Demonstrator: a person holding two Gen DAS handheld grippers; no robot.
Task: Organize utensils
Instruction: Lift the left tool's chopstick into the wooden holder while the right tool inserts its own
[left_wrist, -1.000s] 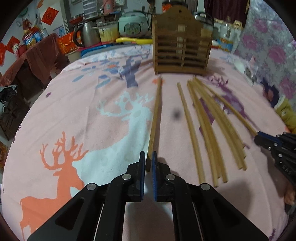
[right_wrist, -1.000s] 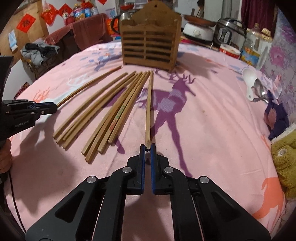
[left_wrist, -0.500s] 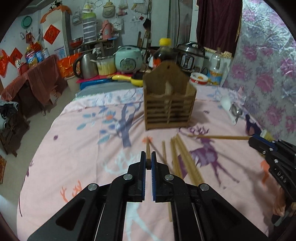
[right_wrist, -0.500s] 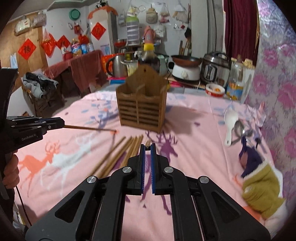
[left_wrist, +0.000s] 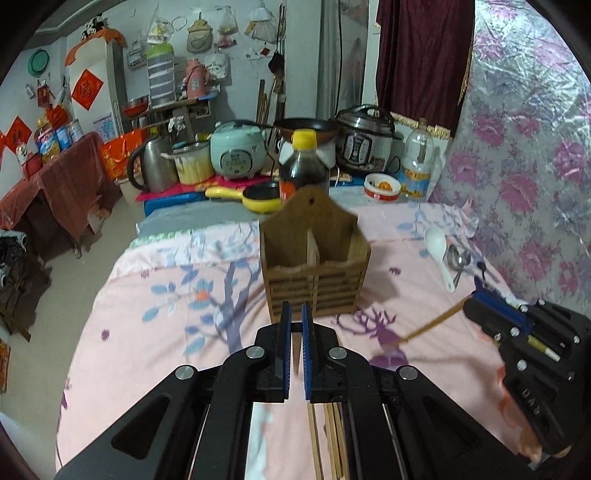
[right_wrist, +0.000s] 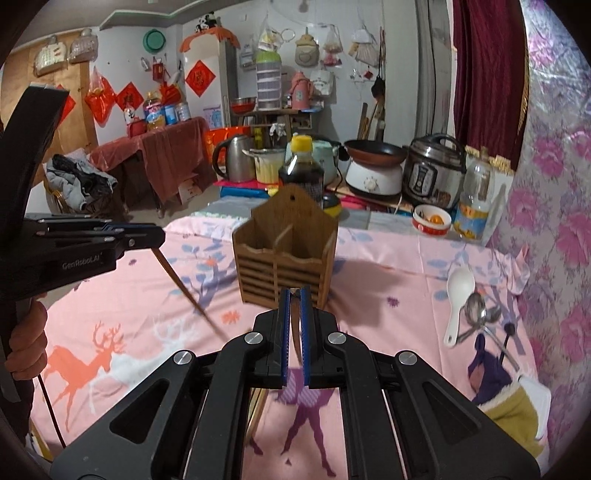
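Note:
A wooden slatted utensil holder (left_wrist: 314, 273) with two compartments stands on the pink tablecloth; it also shows in the right wrist view (right_wrist: 286, 254). My left gripper (left_wrist: 294, 325) is shut on a chopstick (right_wrist: 188, 291) that hangs point down above the cloth, left of the holder. My right gripper (right_wrist: 294, 308) is shut on another chopstick (left_wrist: 430, 325), which slants down to the left at the holder's right. Both grippers hover above the table in front of the holder. Several loose chopsticks (left_wrist: 332, 439) lie on the cloth under my left gripper.
A white spoon (right_wrist: 458, 295) and metal spoons (right_wrist: 480, 314) lie at the right edge of the table, beside dark and yellow cloths (right_wrist: 506, 402). A soy sauce bottle (left_wrist: 303, 166), rice cookers, a kettle and a pan stand behind the holder.
Both grippers have lifted their chopsticks off the cloth and risen. The chopsticks now tilt downward in the air, and both grippers have drawn closer to the holder.

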